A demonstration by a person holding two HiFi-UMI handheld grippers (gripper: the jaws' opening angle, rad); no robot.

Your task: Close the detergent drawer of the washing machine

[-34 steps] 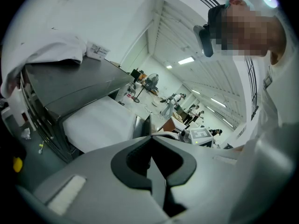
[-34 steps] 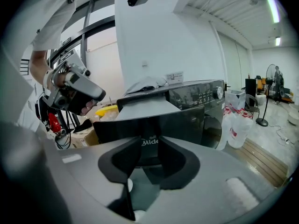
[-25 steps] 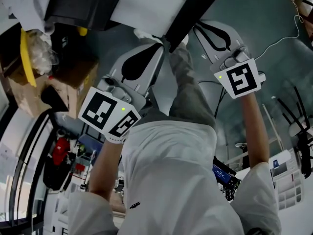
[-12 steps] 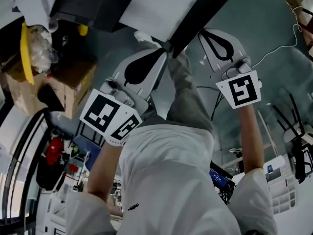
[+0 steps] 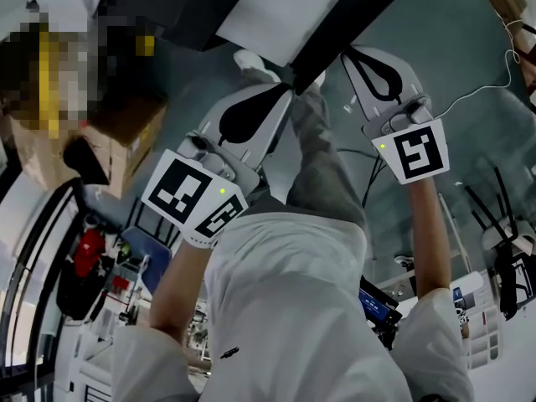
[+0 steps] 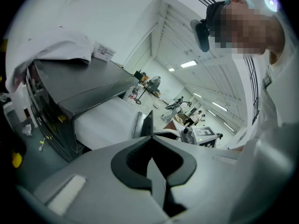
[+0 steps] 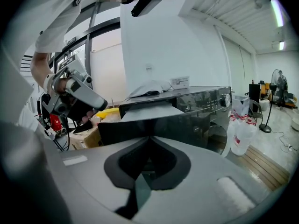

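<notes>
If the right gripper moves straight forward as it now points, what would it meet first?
Probably the dark front panel of the open detergent drawer, straight beyond the right gripper; depth unclear.

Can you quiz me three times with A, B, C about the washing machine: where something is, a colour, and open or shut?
1. Where is the crumpled white cloth? A on top of the dark grey washing machine; B on the floor; C inside the drum.
2. What colour is the detergent drawer's flat front panel? A yellow; B black; C red.
3. The detergent drawer is: A pulled out; B pushed shut; C taken off.
Answers: 1 A, it lies on the lid; 2 B, the panel looks black; 3 A, it sticks out from the machine.
</notes>
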